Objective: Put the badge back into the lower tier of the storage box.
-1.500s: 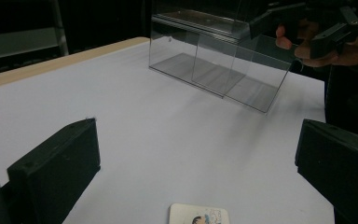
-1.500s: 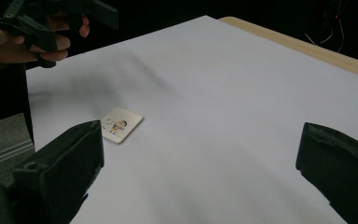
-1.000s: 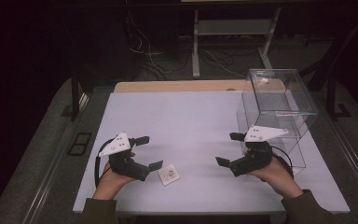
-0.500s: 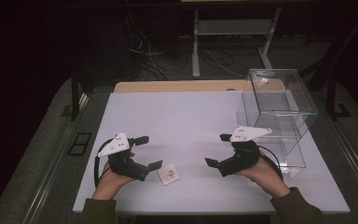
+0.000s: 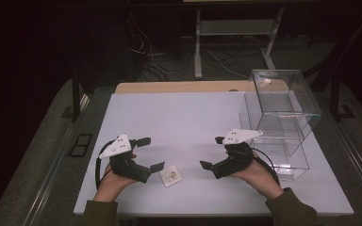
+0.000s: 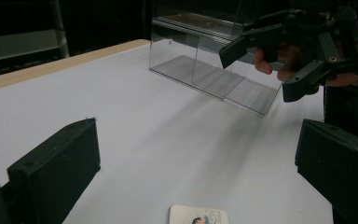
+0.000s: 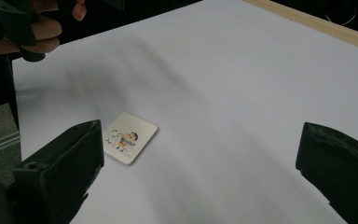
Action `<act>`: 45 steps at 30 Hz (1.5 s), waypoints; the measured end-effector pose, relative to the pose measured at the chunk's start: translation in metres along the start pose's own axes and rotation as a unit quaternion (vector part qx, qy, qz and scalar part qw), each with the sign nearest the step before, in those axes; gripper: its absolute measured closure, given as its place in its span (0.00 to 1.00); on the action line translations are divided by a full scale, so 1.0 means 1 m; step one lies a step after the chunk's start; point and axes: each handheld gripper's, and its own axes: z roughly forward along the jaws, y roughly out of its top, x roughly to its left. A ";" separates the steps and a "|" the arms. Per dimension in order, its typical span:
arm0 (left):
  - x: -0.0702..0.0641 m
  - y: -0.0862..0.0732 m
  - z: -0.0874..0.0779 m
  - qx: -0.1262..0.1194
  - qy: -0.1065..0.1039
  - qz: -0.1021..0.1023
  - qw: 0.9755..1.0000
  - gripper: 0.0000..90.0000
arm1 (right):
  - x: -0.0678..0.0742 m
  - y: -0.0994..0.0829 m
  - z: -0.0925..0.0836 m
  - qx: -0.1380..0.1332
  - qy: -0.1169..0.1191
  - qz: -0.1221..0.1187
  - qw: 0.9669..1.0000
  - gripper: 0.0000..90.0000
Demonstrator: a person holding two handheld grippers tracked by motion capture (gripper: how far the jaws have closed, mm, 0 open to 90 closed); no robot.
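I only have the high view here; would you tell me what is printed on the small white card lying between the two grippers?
Observer: The card carries a small cartoon figure with dark hair.
Operator: Thank you. Is the right gripper closed?
Observer: No, the right gripper has its jaws wide apart, with nothing between them.
Operator: And the left one?
Observer: The left gripper is open too, the card's edge just ahead of it.

On the white table (image 5: pixel 188 117), a small card (image 5: pixel 171 175) lies flat at about 6 o'clock, between 2 grippers. The left gripper (image 5: pixel 150 153) sits just beside it at 9 o'clock, jaws spread; the right gripper (image 5: pixel 212 153) faces it from 3 o'clock, also spread. 2 clear boxes (image 5: pixel 283 117) stand at the table's 3 o'clock edge.
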 end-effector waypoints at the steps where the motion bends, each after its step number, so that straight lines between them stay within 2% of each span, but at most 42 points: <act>1: 0.000 0.000 0.000 0.001 0.000 0.001 1.000 0.00 | 0.000 0.000 0.002 0.000 0.000 -0.001 1.000 0.01; 5: -0.001 0.000 0.001 0.002 0.000 0.000 1.000 0.00 | 0.001 -0.001 0.009 0.004 0.003 0.003 1.000 0.01; 7: -0.001 0.000 0.000 0.001 0.000 0.000 1.000 0.00 | 0.002 -0.001 0.011 0.004 0.004 0.003 1.000 0.05; 15: -0.001 0.000 0.000 0.000 -0.001 0.001 1.000 0.00 | 0.006 -0.003 0.024 0.014 0.006 0.006 1.000 0.06; 16: -0.001 0.000 0.000 0.001 -0.002 0.001 1.000 0.00 | 0.006 -0.003 0.026 0.016 0.007 0.006 1.000 0.07; 17: -0.001 0.000 0.000 0.001 -0.002 0.001 1.000 0.00 | 0.007 -0.003 0.028 0.022 0.011 0.002 1.000 0.16; 28: -0.001 0.001 0.000 -0.003 -0.002 -0.001 1.000 0.00 | 0.015 -0.005 0.041 0.037 0.017 0.000 0.999 0.17; 42: 0.001 0.001 -0.003 -0.006 0.005 -0.004 1.000 0.00 | 0.030 -0.011 0.066 0.060 0.028 -0.006 0.998 0.17; 45: 0.001 0.001 -0.003 -0.004 0.007 -0.003 1.000 0.00 | 0.034 -0.012 0.071 0.062 0.033 -0.007 0.998 0.20</act>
